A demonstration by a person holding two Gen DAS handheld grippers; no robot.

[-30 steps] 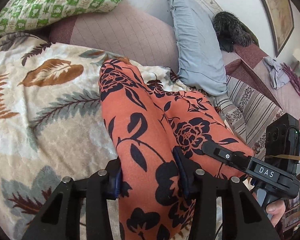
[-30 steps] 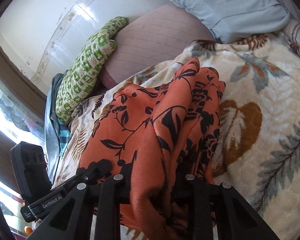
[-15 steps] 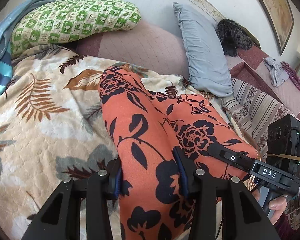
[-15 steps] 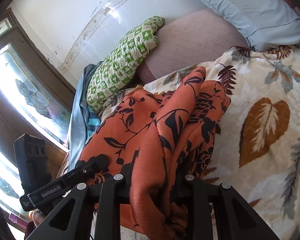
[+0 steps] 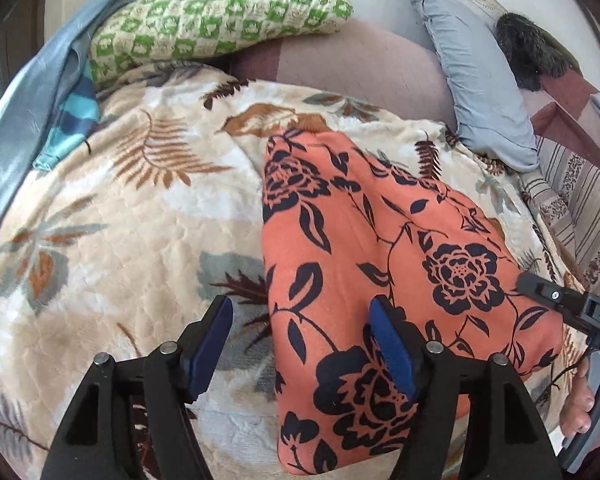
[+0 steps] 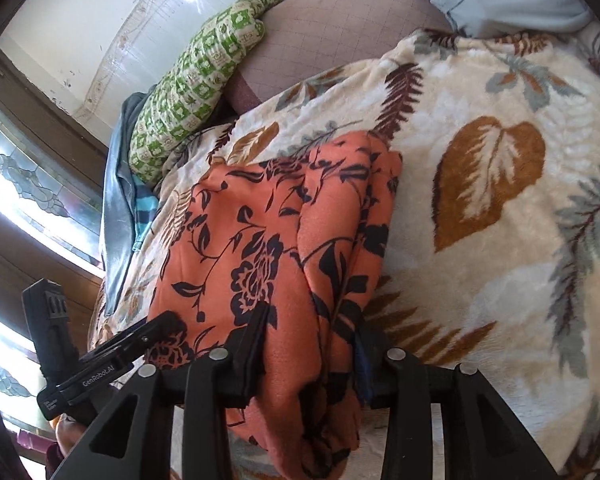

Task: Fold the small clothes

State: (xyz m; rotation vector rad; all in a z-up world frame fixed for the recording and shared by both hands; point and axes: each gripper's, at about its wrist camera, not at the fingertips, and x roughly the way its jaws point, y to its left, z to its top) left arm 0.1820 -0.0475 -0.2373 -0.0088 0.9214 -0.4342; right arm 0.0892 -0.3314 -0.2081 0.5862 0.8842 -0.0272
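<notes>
Garment (image 5: 364, 264), orange with black flowers, lying folded on leaf-print blanket (image 5: 132, 216) spread over the bed. Left hand-held gripper (image 5: 300, 344) spread wide, blue pads (image 5: 212, 348) bare, left pad over blanket at 9 o'clock of the cloth edge, right pad resting on the fabric, nothing pinched between. Right hand-held gripper (image 6: 308, 344) clamped on a bunched fold of the garment's near edge at 6 o'clock in its own view, cloth spilling below the fingers. Green checked pillow (image 5: 220, 20) at 12 o'clock beyond the blanket, grey-blue pillow (image 5: 476, 92) at 2 o'clock, blue striped cloth (image 5: 72, 120) at 10 o'clock.
</notes>
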